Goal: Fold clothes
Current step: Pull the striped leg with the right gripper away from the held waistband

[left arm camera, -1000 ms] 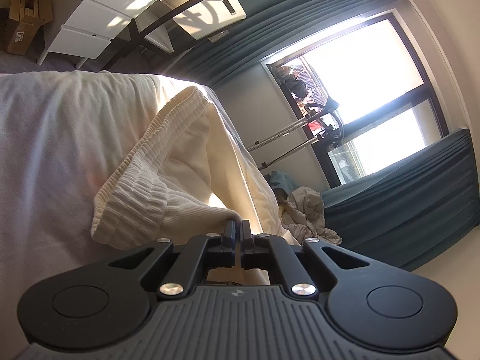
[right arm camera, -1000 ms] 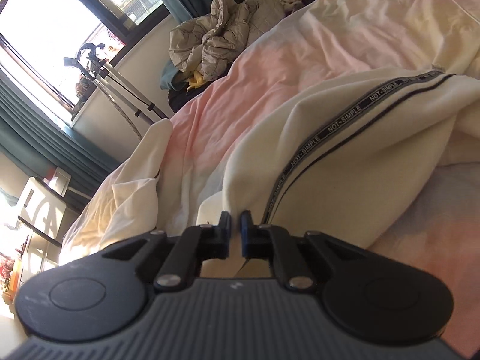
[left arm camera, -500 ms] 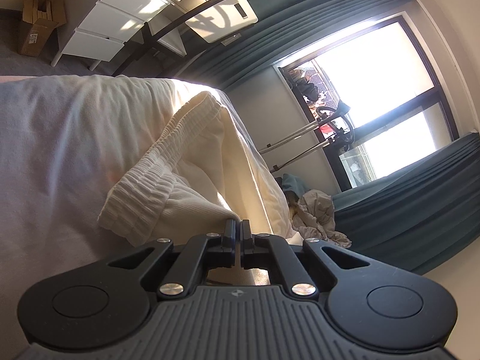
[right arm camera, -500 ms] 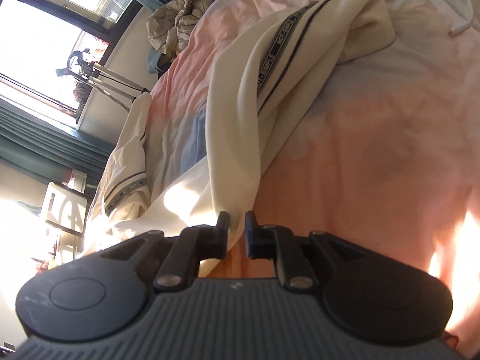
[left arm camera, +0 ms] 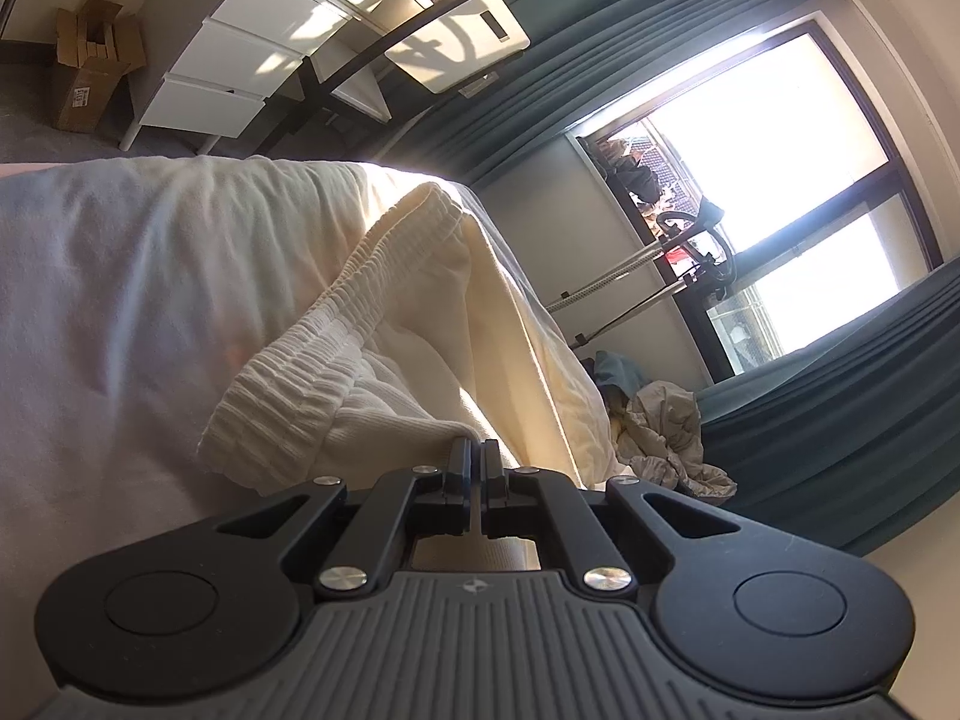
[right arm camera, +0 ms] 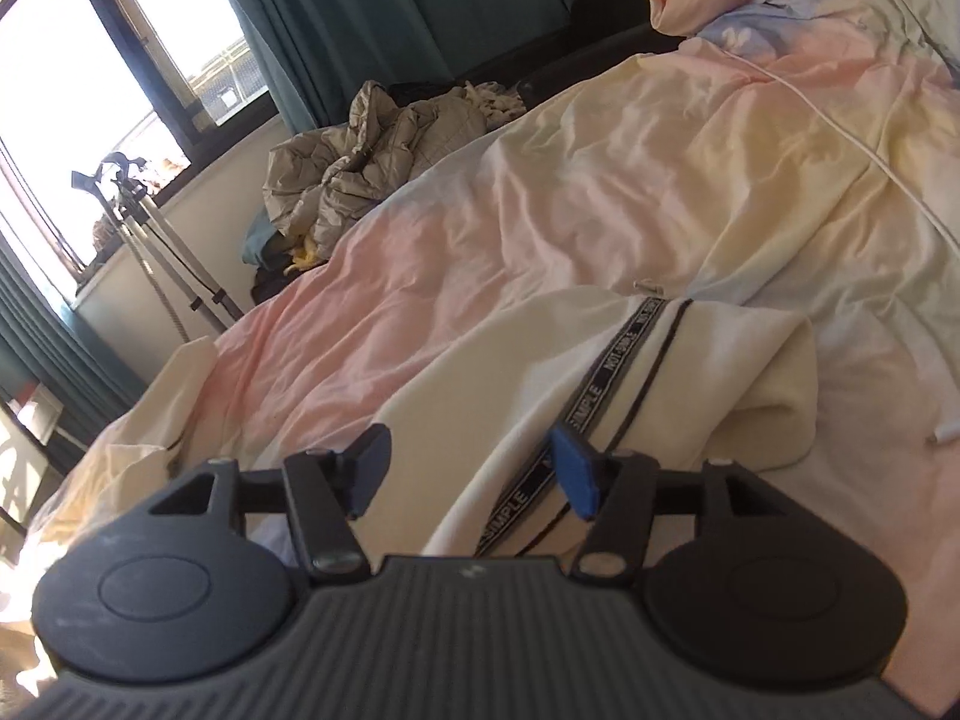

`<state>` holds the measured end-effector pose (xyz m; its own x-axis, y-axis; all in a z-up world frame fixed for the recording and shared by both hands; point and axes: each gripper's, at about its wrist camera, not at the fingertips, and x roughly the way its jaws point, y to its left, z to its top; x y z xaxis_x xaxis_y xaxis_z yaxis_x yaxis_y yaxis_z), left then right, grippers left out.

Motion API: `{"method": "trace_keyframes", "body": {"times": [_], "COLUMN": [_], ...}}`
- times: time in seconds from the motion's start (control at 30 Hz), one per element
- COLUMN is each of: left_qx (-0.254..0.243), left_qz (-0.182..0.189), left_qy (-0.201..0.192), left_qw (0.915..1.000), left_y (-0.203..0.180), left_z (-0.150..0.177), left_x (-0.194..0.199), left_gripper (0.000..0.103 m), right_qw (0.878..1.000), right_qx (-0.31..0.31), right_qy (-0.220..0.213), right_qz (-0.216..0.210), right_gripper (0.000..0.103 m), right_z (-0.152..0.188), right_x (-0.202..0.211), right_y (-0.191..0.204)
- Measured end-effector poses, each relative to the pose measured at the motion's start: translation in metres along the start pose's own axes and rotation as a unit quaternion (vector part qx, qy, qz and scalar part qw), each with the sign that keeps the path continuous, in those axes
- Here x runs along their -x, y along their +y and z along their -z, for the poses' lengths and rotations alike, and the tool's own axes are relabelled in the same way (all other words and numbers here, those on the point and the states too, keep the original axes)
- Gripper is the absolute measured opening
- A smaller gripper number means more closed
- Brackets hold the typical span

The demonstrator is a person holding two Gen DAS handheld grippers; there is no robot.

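Cream trousers (left arm camera: 420, 330) with a ribbed elastic waistband (left arm camera: 300, 378) lie on the bed in the left wrist view. My left gripper (left arm camera: 474, 450) is shut on the cream cloth just below the waistband. In the right wrist view the trouser leg (right arm camera: 600, 372) with a black "NOT SIMPLE" stripe (right arm camera: 624, 360) lies folded over on the pastel duvet (right arm camera: 540, 210). My right gripper (right arm camera: 471, 456) is open and empty, just above that leg, its blue pads (right arm camera: 573, 471) apart.
A white charging cable (right arm camera: 870, 162) runs across the duvet at right. A pile of clothes (right arm camera: 372, 162) sits by the window. White drawers (left arm camera: 240, 72), a desk and a cardboard box (left arm camera: 90, 72) stand beyond the bed edge.
My right gripper has opened and let go of the trouser leg, which now lies folded on the duvet. My left gripper stays shut on the cloth and has barely moved.
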<state>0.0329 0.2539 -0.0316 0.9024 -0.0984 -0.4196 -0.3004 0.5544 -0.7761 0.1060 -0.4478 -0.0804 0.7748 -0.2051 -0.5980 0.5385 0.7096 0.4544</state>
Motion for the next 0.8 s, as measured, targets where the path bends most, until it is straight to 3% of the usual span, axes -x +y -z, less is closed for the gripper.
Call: {"method": "trace_keyframes", "body": {"times": [0.2,0.3,0.37,0.4,0.5,0.63,0.73,0.8], "left_qx": [0.006,-0.005,-0.010,-0.013,-0.011,-0.006,-0.004,0.000], "left_qz": [-0.010,-0.013,-0.014,-0.015,-0.015,-0.014,-0.012,-0.008], "left_qy": [0.004,0.005,0.004,0.003,0.004,0.007,0.009,0.009], "left_qw": [0.9999,0.9999,0.9998,0.9998,0.9998,0.9999,0.9999,0.9999], "left_y": [0.001,-0.002,-0.003,-0.003,-0.002,0.001,0.002,0.004], "left_z": [0.001,0.003,0.004,0.004,0.004,0.003,0.003,0.002], "left_x": [-0.011,-0.015,-0.016,-0.016,-0.017,-0.019,-0.018,-0.017], "left_gripper": [0.003,0.003,0.003,0.003,0.003,0.003,0.003,0.003], "right_qw": [0.997,0.998,0.999,0.999,0.998,0.996,0.976,0.961], "right_qx": [0.024,-0.033,-0.041,-0.038,-0.057,-0.036,-0.022,-0.032], "right_qy": [-0.012,0.003,0.006,0.009,0.005,-0.076,-0.171,-0.219], "right_qz": [0.066,0.044,0.031,0.035,0.031,-0.042,-0.130,-0.167], "right_gripper": [0.060,0.061,0.052,0.035,0.019,0.016,0.015,0.015], "right_z": [-0.014,-0.017,-0.019,-0.020,-0.024,-0.035,-0.045,-0.048], "right_x": [-0.051,-0.068,-0.075,-0.076,-0.075,-0.032,0.013,0.039], "right_y": [-0.012,-0.033,-0.039,-0.038,-0.037,-0.009,0.005,0.001]}}
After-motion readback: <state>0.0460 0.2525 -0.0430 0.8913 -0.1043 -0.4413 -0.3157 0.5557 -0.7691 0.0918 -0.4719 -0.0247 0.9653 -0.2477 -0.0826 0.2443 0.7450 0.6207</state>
